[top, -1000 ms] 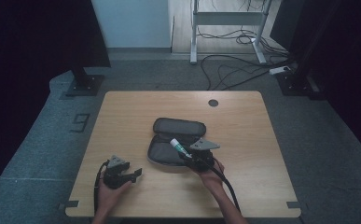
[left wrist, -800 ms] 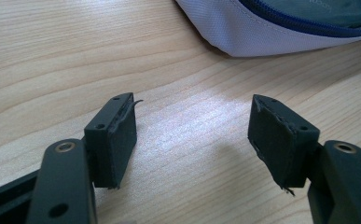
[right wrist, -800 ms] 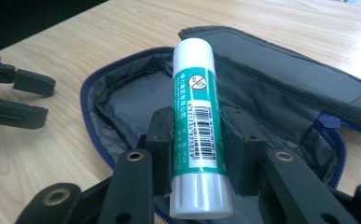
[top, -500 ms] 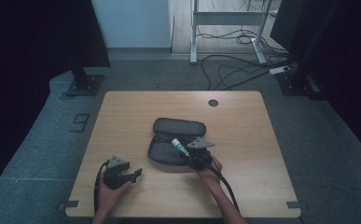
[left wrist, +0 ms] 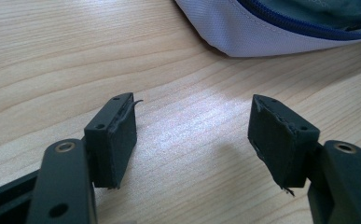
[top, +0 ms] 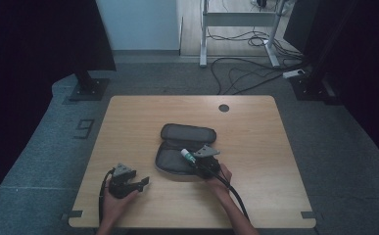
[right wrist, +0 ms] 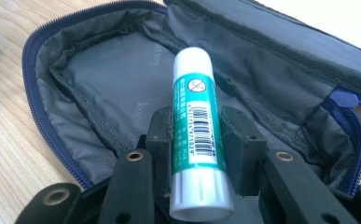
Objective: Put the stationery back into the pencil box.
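Observation:
A grey pencil case (top: 179,147) with a blue zip lies unzipped and spread flat in the middle of the wooden table (top: 255,127). My right gripper (top: 191,159) hangs just above its near half, shut on a green and white glue stick (right wrist: 196,130) whose white cap points into the case (right wrist: 108,74). The glue stick (top: 187,156) sticks out toward the far left. My left gripper (top: 145,183) rests low over the table near the front left, open with nothing between its pads (left wrist: 115,135). The case's pale edge (left wrist: 281,32) lies beyond it.
A dark round cable hole (top: 223,108) sits near the table's far edge. Cables (top: 246,73) and a desk frame (top: 236,22) stand on the floor behind the table. A dark stand base (top: 86,88) is at the far left.
My right gripper has sunk a little with the glue stick, closer to the open case. The left gripper has stayed where it was.

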The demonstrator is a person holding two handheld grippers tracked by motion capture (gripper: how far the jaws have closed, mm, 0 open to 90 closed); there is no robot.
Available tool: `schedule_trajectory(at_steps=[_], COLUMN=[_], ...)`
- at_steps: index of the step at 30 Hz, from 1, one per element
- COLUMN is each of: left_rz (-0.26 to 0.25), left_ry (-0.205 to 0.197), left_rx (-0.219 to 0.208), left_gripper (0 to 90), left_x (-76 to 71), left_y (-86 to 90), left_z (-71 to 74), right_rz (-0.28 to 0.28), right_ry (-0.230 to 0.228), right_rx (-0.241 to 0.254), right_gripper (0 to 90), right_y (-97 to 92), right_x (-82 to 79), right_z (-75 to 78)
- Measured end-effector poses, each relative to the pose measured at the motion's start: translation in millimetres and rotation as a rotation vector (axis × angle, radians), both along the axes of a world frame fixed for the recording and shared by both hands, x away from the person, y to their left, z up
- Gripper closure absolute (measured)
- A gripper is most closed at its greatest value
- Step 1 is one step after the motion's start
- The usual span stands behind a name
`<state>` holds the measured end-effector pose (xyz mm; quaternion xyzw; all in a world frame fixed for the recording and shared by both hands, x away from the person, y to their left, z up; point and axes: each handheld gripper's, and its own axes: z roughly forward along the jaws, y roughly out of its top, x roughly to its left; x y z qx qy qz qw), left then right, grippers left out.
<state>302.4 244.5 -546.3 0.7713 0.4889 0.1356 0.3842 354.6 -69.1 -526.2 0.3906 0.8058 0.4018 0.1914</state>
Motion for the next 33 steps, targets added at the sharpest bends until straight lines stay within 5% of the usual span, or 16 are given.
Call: schedule_trajectory(at_steps=[15,25,33], left_rz=[-0.002,-0.003,-0.005], left_ry=[0.0,0.0,0.001], left_rx=[0.001,0.001,0.003], left_gripper=[32.8,32.7,32.7], left_x=[0.0,0.0,-0.1], left_y=[-0.2,-0.2,-0.3], left_z=[0.0,0.0,0.1], right_rz=[-0.003,-0.011,-0.015], right_ry=[0.003,-0.003,-0.014], right_rx=[-0.081,-0.036,0.072], right_gripper=[59.0,52.0,48.7], right_y=[2.6,0.1,-8.0], right_x=[-1.6,-4.4,-8.3], right_z=[-3.9,0.4,9.4])
